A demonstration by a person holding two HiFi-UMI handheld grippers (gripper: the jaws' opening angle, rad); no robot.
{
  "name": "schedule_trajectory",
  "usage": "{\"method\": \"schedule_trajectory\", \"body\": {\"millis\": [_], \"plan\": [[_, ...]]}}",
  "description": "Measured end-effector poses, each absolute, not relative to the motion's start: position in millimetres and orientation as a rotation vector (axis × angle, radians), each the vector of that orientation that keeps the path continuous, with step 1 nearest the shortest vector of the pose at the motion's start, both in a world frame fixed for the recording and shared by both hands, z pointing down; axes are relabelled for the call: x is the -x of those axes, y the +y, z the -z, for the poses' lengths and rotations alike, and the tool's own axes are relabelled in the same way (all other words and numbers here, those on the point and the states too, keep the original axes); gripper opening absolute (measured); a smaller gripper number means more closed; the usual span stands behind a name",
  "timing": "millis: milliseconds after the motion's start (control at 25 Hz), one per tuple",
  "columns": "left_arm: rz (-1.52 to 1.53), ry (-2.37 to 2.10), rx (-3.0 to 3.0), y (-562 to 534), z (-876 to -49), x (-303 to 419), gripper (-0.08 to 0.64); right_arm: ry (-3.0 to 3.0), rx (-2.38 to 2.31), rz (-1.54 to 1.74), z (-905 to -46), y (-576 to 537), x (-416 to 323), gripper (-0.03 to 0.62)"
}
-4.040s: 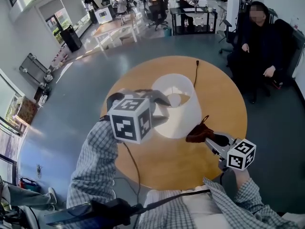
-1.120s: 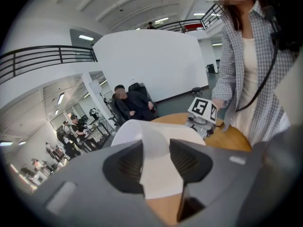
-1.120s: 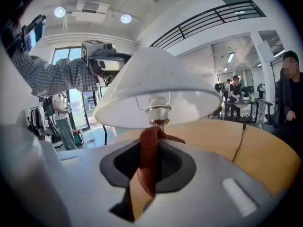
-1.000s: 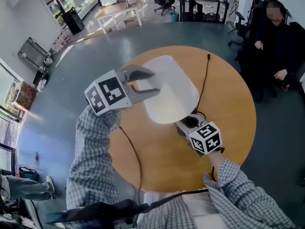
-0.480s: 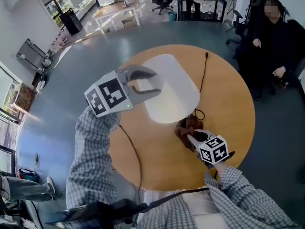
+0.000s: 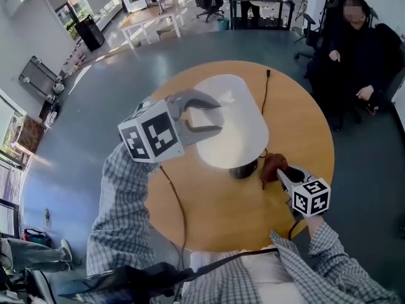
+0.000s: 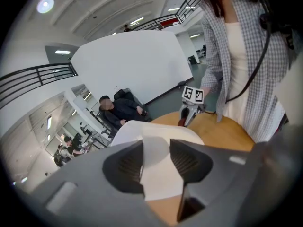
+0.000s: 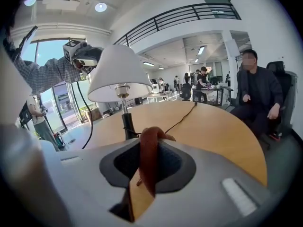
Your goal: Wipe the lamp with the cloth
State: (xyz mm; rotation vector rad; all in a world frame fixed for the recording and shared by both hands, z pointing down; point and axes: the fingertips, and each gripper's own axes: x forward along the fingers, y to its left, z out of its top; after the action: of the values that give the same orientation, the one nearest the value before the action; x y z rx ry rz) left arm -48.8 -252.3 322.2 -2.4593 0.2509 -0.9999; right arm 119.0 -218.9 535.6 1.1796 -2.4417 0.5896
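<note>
A person in a checked shirt stands at a round wooden table (image 6: 215, 215) in a large open office, holding a gripper in each hand. A lamp (image 6: 239, 122) with a white shade stands near the middle of the table, and its dark base (image 6: 243, 169) shows just under the shade's near edge. A thin black cord (image 6: 264, 97) runs from the lamp across the tabletop toward the far rim.

The left gripper (image 6: 218, 116) is raised at the shade's left side. Its jaws stand apart with the shade's edge between them. From the left gripper view it is not clear whether either pad touches the shade.

The right gripper (image 6: 280, 170) is low over the table, just to the right of the lamp base. Its jaws are clamped on a reddish-brown cloth (image 8: 149, 161), which stands up in a fold between them. The cloth is near the base but not touching the lamp.

Beyond the table, a person in dark clothes (image 6: 353, 52) sits in a chair.
</note>
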Motion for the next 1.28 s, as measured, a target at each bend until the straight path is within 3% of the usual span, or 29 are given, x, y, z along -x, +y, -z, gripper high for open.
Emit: {"method": "schedule_trajectory", "body": {"millis": [440, 960, 1280], "plan": [[1.071, 0.064, 2.277, -211.0, -323.1, 6.2, 0.17, -2.33, -1.08, -0.473, -552.6, -196.0, -120.0, 0.069], [1.02, 0.176, 2.27, -184.5, -325.4, 4.8, 0.186, -2.154, -0.815, -0.561, -644.6, -138.9, -77.8, 0.082], [0.924, 0.237, 2.36, -174.9, -324.1, 0.5, 0.262, -2.161, -0.798, -0.603, -648.3, -132.6, -74.3, 0.208]]}}
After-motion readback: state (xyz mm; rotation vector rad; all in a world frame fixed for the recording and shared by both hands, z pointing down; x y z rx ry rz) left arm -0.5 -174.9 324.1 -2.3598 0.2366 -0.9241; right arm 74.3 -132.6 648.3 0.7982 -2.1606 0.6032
